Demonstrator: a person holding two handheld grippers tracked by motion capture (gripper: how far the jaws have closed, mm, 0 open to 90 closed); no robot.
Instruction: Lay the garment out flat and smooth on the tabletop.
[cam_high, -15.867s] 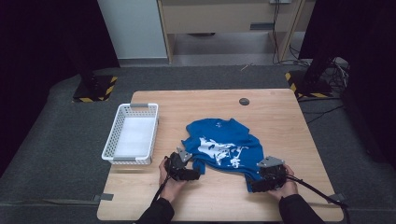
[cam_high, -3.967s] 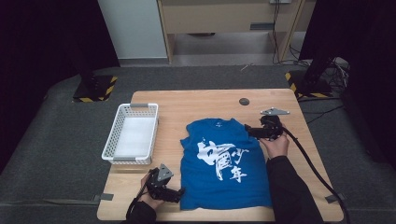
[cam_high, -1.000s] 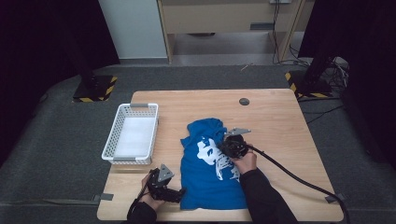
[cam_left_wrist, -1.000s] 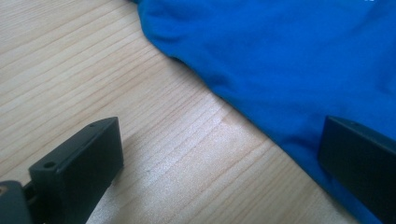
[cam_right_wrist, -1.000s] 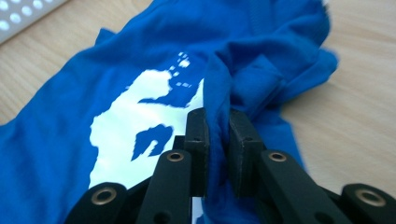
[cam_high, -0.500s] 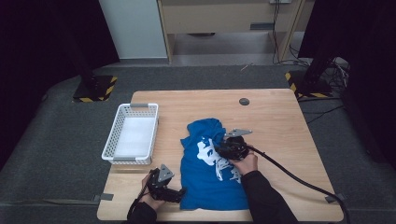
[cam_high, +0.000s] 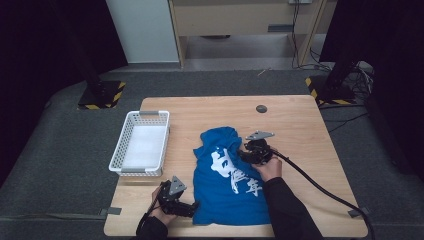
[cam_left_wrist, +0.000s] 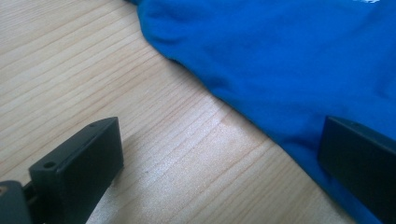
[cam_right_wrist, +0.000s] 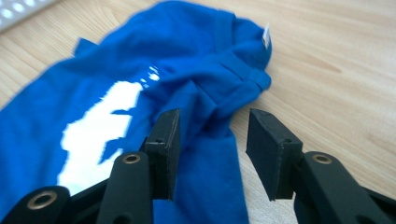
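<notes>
While the blue shirt (cam_high: 227, 182) lies on the wooden table (cam_high: 300, 120), the folding job looks only partly done, as far as I can judge: the top part with the collar is bunched and pulled in over the middle, and the bottom part lies flat. It looks like more folds are left before the shirt is small and neat. The right claw (cam_right_wrist: 212, 154) has just been opening its jaws, and now they stand partly spread with a gap between them. A fold of blue cloth lies in that gap, but the pads do not press on it, so the claw holds nothing. Its left jaw sits right against the cloth, and its right jaw is over the edge of the shirt where the bare wood starts. Just ahead of this claw is the bunched collar with a small white tag (cam_right_wrist: 265, 35). Off to its left is the big white print (cam_right_wrist: 100, 126) on the shirt. In the high view, the right claw (cam_high: 247, 155) sits at the shirt's right edge. The left claw (cam_left_wrist: 219, 158) is spread wide and holds nothing. Between its jaws is bare wood, and its right jaw sits on or just above the shirt's edge, I cannot tell which. In the high view this left claw (cam_high: 194, 207) is at the near left corner of the shirt. Farther off to its left stands a white basket (cam_high: 131, 135), well apart from the shirt.
</notes>
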